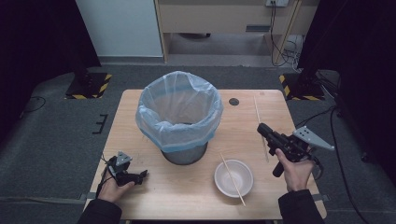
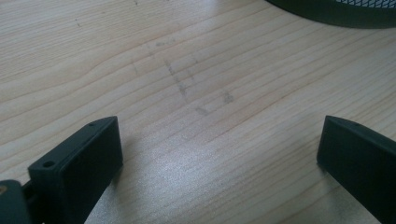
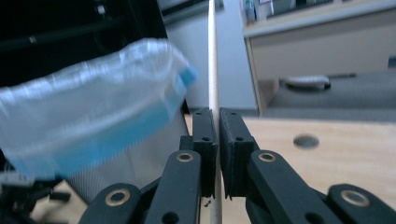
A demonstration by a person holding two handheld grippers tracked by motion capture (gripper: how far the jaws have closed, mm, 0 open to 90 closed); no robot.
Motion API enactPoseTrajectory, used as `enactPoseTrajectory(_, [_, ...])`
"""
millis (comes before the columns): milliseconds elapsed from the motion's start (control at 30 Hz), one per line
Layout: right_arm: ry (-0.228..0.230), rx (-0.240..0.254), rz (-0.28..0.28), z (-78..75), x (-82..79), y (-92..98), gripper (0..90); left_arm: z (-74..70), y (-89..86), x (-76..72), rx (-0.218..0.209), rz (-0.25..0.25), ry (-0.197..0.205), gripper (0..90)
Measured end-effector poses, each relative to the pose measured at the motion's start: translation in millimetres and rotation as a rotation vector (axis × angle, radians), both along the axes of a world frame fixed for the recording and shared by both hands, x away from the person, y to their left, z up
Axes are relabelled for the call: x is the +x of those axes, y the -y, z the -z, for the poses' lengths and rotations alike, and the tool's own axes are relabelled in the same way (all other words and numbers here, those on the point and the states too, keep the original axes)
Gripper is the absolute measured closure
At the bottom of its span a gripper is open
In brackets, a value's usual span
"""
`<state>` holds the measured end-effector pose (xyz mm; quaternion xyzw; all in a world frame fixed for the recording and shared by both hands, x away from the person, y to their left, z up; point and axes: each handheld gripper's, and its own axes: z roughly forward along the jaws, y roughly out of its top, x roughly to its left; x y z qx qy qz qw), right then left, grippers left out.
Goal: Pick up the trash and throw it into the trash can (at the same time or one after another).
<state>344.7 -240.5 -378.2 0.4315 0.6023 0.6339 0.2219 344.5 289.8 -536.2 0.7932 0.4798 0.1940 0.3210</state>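
Observation:
My right gripper [image 1: 262, 129] [image 3: 218, 115] is shut on a thin wooden chopstick [image 1: 257, 109] [image 3: 213, 56], held above the table's right side; the stick stands out past both ends of the jaws. A second chopstick [image 1: 232, 178] lies slantwise across a white bowl [image 1: 224, 183] near the front edge. A mesh bin lined with a pale blue bag [image 1: 180, 112] [image 3: 93, 121] stands mid-table, left of my right gripper. My left gripper [image 1: 141, 175] [image 2: 219, 144] rests at the front left, open, with bare wood between its jaws.
The wooden table [image 1: 135, 121] has a small round dark hole [image 1: 234, 101] [image 3: 306, 140] at the back right. The bin's dark base [image 2: 336, 11] lies just beyond the left gripper. Grey carpet surrounds the table, with stands and cables at the back.

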Motion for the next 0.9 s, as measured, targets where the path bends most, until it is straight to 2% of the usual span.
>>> enactPoseTrajectory(367, [0.109,0.095,0.022,-41.3,12.4,1.4,86.1,0.0,0.0,0.1,0.0,0.001,0.0,0.0])
enactPoseTrajectory(700, [0.183,0.132,0.027,-72.1,28.2,-4.7,86.1,0.1,0.1,0.3,-0.001,0.002,0.001,0.0])
enactPoseTrajectory(900, [0.213,0.136,0.019,-86.7,36.8,-12.0,86.1,0.1,0.1,0.5,-0.001,0.003,0.001,0.0])
